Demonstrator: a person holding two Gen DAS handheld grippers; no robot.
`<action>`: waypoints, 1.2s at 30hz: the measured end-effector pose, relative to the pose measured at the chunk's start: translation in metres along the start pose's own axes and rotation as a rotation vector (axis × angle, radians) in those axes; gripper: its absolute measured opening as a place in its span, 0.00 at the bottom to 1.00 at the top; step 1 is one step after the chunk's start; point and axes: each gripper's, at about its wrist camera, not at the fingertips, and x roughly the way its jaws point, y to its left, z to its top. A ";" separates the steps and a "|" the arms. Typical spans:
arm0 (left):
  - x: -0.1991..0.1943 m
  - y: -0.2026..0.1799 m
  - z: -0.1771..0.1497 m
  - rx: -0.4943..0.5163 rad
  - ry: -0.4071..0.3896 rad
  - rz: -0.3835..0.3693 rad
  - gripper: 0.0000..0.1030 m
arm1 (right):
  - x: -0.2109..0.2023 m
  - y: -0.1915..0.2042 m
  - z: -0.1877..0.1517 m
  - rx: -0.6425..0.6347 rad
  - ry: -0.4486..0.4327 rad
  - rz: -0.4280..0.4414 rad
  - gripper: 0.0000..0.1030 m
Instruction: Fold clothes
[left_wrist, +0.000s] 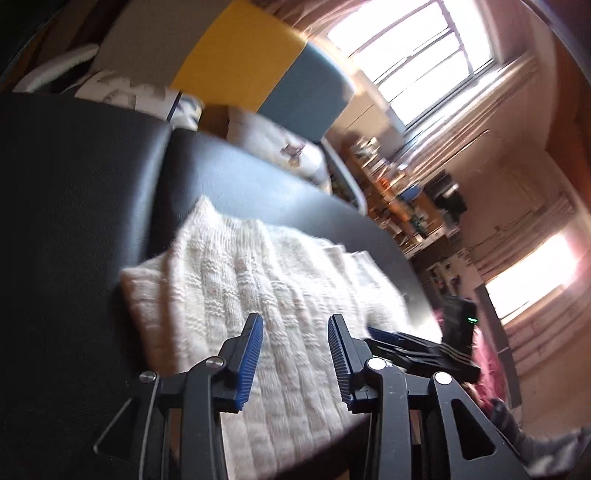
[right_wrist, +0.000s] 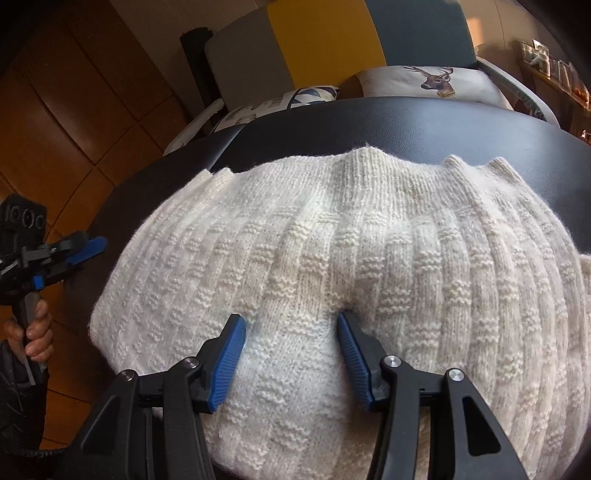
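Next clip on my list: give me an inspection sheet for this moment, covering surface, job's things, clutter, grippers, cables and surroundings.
Surface: black padded top, seam visible in the left wrist view.
Job's things: one cream knitted garment lying on it, bunched rather than flat.
Clutter: nothing seen on the surface besides the garment.
Grippers: left gripper open, above the garment near its edge; right gripper open, fingers pressed into the knit.
Cables: black cable near the person's sleeve, bottom left of the right wrist view.
Surroundings: deer-print cushion, yellow and blue-grey panels, bright window, wooden floor, cluttered shelves, blurred.
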 end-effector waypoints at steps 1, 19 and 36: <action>0.013 0.008 -0.005 -0.008 0.035 0.062 0.35 | -0.002 -0.001 -0.003 -0.002 -0.009 0.009 0.51; 0.038 -0.043 0.019 0.149 -0.024 0.081 0.31 | 0.019 -0.014 0.090 -0.055 0.022 0.060 0.51; 0.113 -0.009 0.048 -0.021 0.053 0.120 0.21 | 0.046 -0.052 0.100 -0.020 0.006 -0.117 0.49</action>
